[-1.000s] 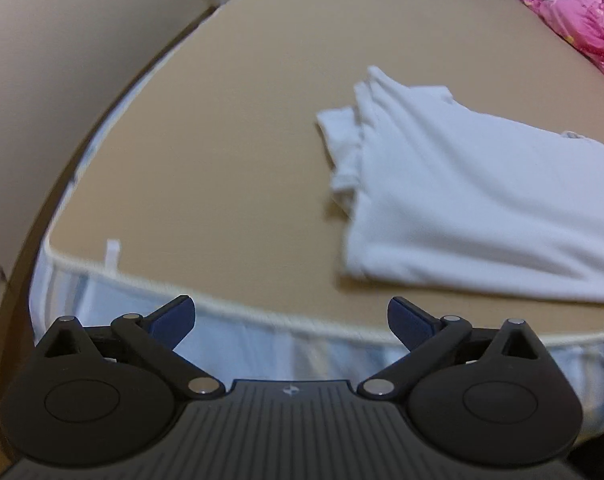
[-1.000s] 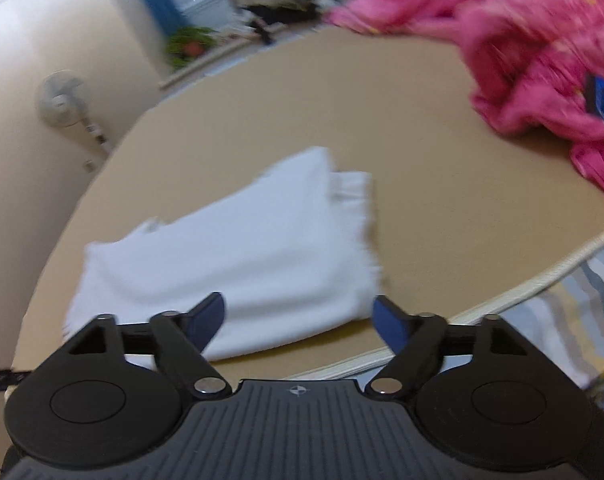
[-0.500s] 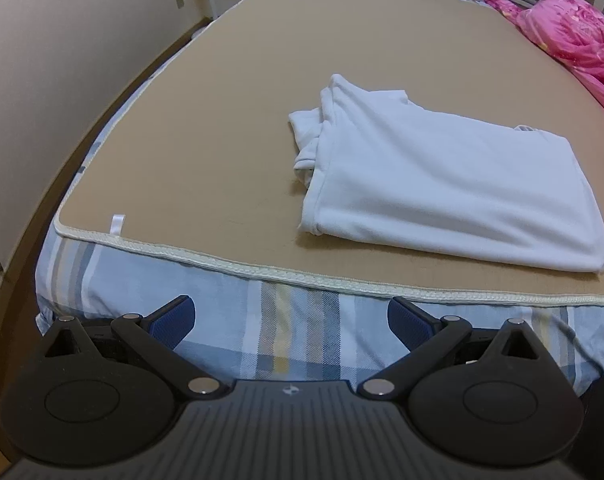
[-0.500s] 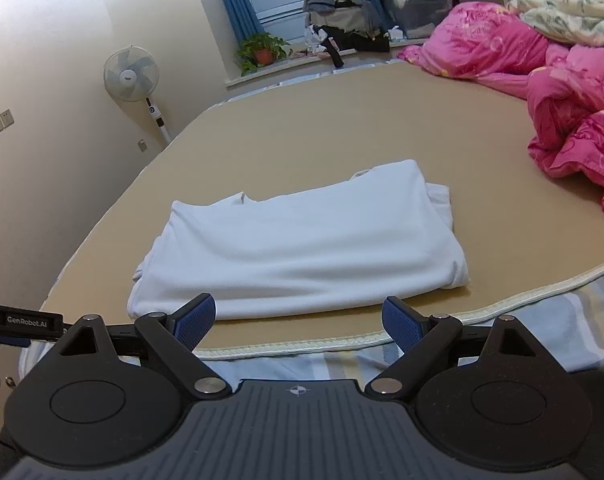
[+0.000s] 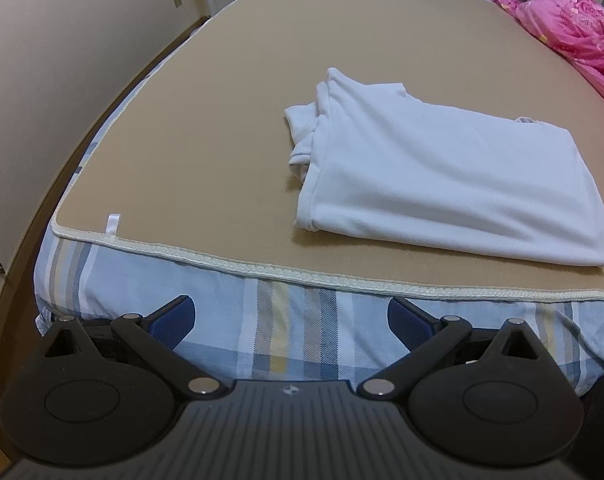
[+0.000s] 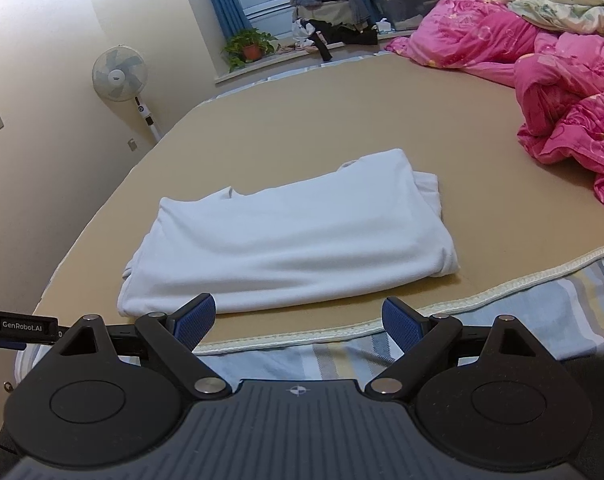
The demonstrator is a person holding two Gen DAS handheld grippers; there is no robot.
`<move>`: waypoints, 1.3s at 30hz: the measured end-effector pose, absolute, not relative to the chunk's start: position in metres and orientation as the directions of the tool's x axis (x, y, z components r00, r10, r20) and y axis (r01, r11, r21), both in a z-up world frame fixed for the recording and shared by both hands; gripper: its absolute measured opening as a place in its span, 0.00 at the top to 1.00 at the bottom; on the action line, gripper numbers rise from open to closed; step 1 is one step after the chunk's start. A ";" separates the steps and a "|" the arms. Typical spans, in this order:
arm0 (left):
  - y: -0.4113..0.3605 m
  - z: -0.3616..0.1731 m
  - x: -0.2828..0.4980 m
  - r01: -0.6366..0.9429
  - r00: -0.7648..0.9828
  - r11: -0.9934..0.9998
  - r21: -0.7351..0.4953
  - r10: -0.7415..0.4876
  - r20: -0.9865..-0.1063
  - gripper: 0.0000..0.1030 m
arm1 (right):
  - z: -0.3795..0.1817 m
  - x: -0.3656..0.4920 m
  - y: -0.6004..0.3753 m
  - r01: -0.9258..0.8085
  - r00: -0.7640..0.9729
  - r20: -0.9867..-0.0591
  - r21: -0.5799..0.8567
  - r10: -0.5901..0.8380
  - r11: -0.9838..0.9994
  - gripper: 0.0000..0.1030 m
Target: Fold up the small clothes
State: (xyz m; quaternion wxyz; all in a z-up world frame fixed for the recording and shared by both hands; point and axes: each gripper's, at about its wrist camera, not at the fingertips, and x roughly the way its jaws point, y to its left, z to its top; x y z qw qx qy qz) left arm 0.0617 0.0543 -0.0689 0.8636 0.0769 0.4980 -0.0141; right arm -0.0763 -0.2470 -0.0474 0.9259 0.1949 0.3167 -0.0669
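A white garment (image 5: 442, 176) lies folded into a flat rectangle on the tan mat of the bed (image 5: 205, 120), near the front edge. It also shows in the right wrist view (image 6: 293, 236). A bunched sleeve sticks out at its left end. My left gripper (image 5: 290, 318) is open and empty, held off the bed's front edge, below and left of the garment. My right gripper (image 6: 298, 320) is open and empty, also off the front edge, just short of the garment. The left gripper's tip (image 6: 19, 326) shows at the left edge of the right wrist view.
A pink quilt (image 6: 562, 92) is heaped on the bed's right side. The striped sheet (image 5: 285, 332) hangs over the mattress front. A wall (image 5: 61, 60) runs along the bed's left. A fan (image 6: 119, 74), plant and clothes pile stand at the far end.
Both grippers have pulled back from the bed, away from the garment. They stay open. The garment lies still and folded.
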 end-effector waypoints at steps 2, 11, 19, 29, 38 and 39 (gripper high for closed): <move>0.055 -0.071 0.063 0.100 0.498 0.987 0.123 0.057 -0.865 0.00 | -0.050 -0.075 -0.251 0.259 0.788 -0.616 0.319 -0.008 0.912 0.12; 0.062 -0.085 0.076 0.066 0.448 0.986 0.152 0.107 -0.888 0.00 | -0.082 -0.038 -0.335 0.413 0.765 -0.641 0.422 -0.057 0.807 0.10; 0.056 -0.088 0.088 0.051 0.402 0.981 0.188 0.152 -0.903 0.00 | -0.155 0.028 -0.414 0.523 0.729 -0.683 0.525 -0.034 0.671 0.10; 0.045 -0.094 0.106 0.049 0.365 0.974 0.221 0.188 -0.912 0.00 | -0.200 0.043 -0.418 0.471 0.792 -0.605 0.690 0.082 0.549 0.03; 0.053 -0.095 0.105 0.042 0.364 0.971 0.237 0.206 -0.908 0.00 | -0.205 0.049 -0.414 0.440 0.817 -0.551 0.785 0.168 0.435 0.85; 0.059 -0.095 0.107 0.020 0.361 0.973 0.230 0.208 -0.909 0.00 | -0.205 0.049 -0.414 0.448 0.820 -0.549 0.792 0.164 0.414 0.85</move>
